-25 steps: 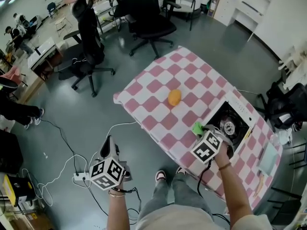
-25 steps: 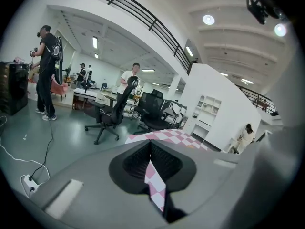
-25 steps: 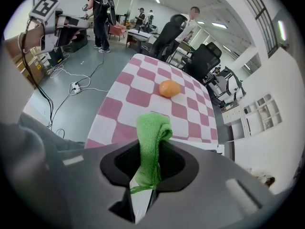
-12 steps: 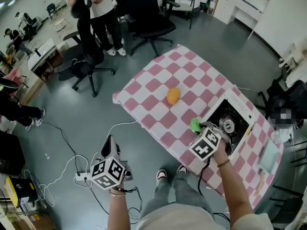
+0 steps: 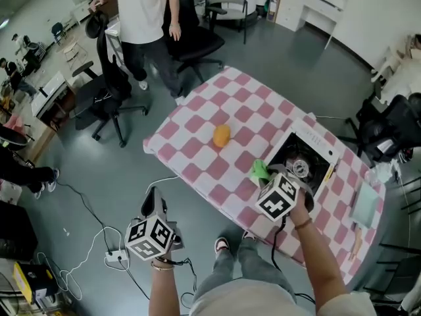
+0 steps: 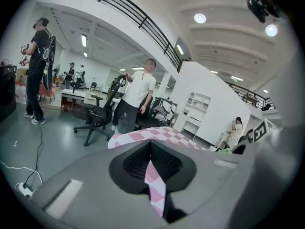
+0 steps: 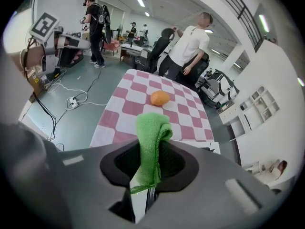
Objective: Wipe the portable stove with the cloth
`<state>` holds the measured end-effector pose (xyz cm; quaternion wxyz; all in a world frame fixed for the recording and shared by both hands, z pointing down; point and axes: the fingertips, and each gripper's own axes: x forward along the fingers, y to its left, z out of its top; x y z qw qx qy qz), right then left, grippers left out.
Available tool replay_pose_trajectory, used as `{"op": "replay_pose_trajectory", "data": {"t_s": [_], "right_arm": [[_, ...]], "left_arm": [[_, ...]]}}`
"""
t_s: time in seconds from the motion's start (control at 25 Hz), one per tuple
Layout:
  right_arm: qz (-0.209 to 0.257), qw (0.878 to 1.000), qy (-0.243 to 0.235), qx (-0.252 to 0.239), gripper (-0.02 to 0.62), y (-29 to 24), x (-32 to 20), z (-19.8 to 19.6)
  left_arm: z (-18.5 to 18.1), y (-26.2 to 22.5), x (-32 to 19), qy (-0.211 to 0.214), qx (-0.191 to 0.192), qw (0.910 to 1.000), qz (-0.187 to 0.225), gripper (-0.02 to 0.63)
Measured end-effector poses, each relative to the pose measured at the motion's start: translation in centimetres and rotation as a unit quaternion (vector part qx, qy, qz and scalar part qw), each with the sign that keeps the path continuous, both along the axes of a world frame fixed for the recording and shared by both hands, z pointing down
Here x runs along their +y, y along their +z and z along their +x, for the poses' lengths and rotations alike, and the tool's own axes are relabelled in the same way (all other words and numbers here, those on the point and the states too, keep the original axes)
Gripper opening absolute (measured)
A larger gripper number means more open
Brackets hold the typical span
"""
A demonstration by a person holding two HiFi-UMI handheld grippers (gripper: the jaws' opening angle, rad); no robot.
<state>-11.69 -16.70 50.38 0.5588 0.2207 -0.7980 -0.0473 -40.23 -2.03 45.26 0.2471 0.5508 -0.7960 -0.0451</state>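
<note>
Tabletop (image 5: 197, 151) covered in a pink-and-white checked cloth; portable stove (image 5: 309, 151) is set on its right part, a white casing around a dark top with a round burner in the middle. Right hand-held gripper (image 5: 268, 178) is held over the stove's near left corner; in the right gripper view (image 7: 148, 175) its jaws are seen clamped on a folded green cloth (image 7: 151, 142), which stands up out of them as a bunched roll. In the head view the cloth (image 5: 258, 170) is at the stove's left edge, over the checked covering rather than the dark top; whether it touches either cannot be told. Left hand-held gripper (image 5: 152, 201) is kept low and well apart from the tabletop, over the floor; in its own view (image 6: 155, 175) the jaws are drawn together with nothing between them. An orange fruit (image 5: 222, 135) lies alone on the tabletop, well apart from the stove. Judged progress: cloth is gripped and brought to the stove, so the pickup is done; no wiped area can be made out, and the dark top, burner surround and casing are taken as left to wipe. Writing: none legible. Small marks on the stove's casing are too fine to read; only square black-and-white markers are seen on the gripper cubes.
</note>
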Motion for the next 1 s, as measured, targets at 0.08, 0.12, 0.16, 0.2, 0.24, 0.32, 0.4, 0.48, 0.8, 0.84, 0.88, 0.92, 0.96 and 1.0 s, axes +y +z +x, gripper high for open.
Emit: {"op": "replay_pose_trajectory", "data": {"t_s": [0.08, 0.12, 0.16, 0.2, 0.24, 0.32, 0.4, 0.48, 0.8, 0.84, 0.88, 0.92, 0.96, 1.0], "right_arm": [[0.005, 0.999, 0.015, -0.029, 0.091, -1.5, -0.3, 0.9], [0.007, 0.999, 0.025, -0.046, 0.091, -2.3, -0.5, 1.5], [0.008, 0.997, 0.036, -0.064, 0.089, -3.2, -0.7, 2.1], [0.011, 0.995, 0.047, -0.083, 0.089, -4.1, -0.9, 2.8], [0.013, 0.993, 0.057, -0.102, 0.09, -5.0, -1.1, 3.6], [0.02, 0.987, 0.082, -0.139, 0.09, -6.6, -1.7, 5.5], [0.036, 0.976, 0.113, -0.181, 0.09, -8.4, -2.4, 7.8], [0.06, 0.962, 0.153, -0.22, 0.091, -10.0, -3.2, 10.7], [0.145, 0.874, 0.339, -0.316, 0.091, -11.9, -3.1, 24.4], [0.156, 0.859, 0.363, -0.325, 0.091, -11.8, -2.8, 26.0], [0.167, 0.844, 0.386, -0.333, 0.089, -11.6, -2.4, 27.6], [0.178, 0.828, 0.408, -0.34, 0.091, -11.3, -1.9, 29.1], [0.189, 0.814, 0.427, -0.345, 0.091, -11.0, -1.6, 30.5], [0.198, 0.802, 0.444, -0.348, 0.091, -10.8, -1.2, 31.7]], "left_arm": [[1.3, -0.2, -1.2, 0.018, 0.001, 0.9998, 0.001, 0.0], [2.0, -0.4, -1.8, 0.028, 0.002, 0.9996, 0.002, 0.0], [2.8, -0.6, -2.6, 0.039, 0.001, 0.9992, 0.004, 0.0], [3.6, -0.8, -3.4, 0.05, 0.0, 0.9987, 0.006, 0.0], [4.4, -1.1, -4.2, 0.061, 0.0, 0.9981, 0.008, 0.0], [6.2, -1.6, -5.8, 0.084, -0.002, 0.9964, 0.012, 0.001], [8.0, -2.2, -7.5, 0.108, -0.005, 0.994, 0.017, 0.0], [9.9, -3.0, -9.4, 0.132, -0.011, 0.9909, 0.024, 0.0], [16.8, -5.7, -15.2, 0.211, -0.044, 0.9756, 0.043, 0.001], [17.5, -5.9, -15.8, 0.218, -0.047, 0.9738, 0.045, 0.001], [18.2, -6.0, -16.4, 0.225, -0.05, 0.9719, 0.046, 0.001], [19.0, -6.1, -16.9, 0.232, -0.054, 0.9701, 0.047, 0.001], [19.7, -6.2, -17.4, 0.237, -0.057, 0.9686, 0.048, 0.0], [20.4, -6.2, -17.7, 0.242, -0.059, 0.9672, 0.049, 0.0]]}}
